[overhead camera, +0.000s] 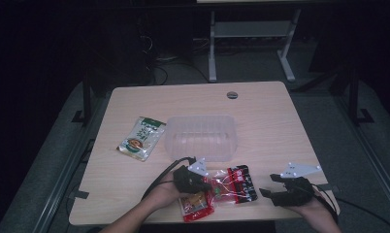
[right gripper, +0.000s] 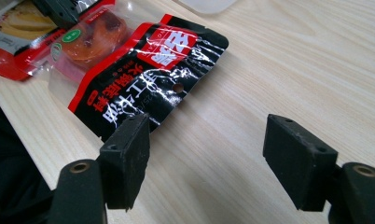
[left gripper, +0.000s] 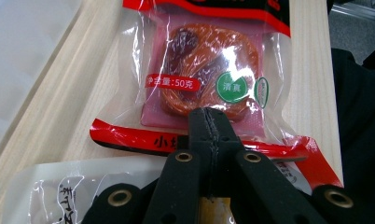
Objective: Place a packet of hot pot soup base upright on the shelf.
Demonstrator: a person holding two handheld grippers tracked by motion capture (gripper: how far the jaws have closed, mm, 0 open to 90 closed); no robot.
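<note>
A clear packet with red trim and orange-brown food (left gripper: 199, 70) lies flat near the table's front edge. My left gripper (left gripper: 209, 116) is shut, its joined tips lying over that packet's lower seal; I cannot tell whether any film is pinched. Under the gripper's body lies a second packet with a clear, printed end (left gripper: 59, 196), which is red with yellow contents (overhead camera: 198, 206). A black and red packet (right gripper: 143, 79) lies just right of these. My right gripper (right gripper: 209, 130) stands open over bare wood beside the black packet, its left pad near the packet's corner.
A clear plastic tub (overhead camera: 202, 137) stands mid-table behind the packets. A green and white packet (overhead camera: 141, 137) lies to its left. A round cable port (overhead camera: 232, 94) sits near the far edge. The table's front edge (overhead camera: 135, 221) runs close below both hands.
</note>
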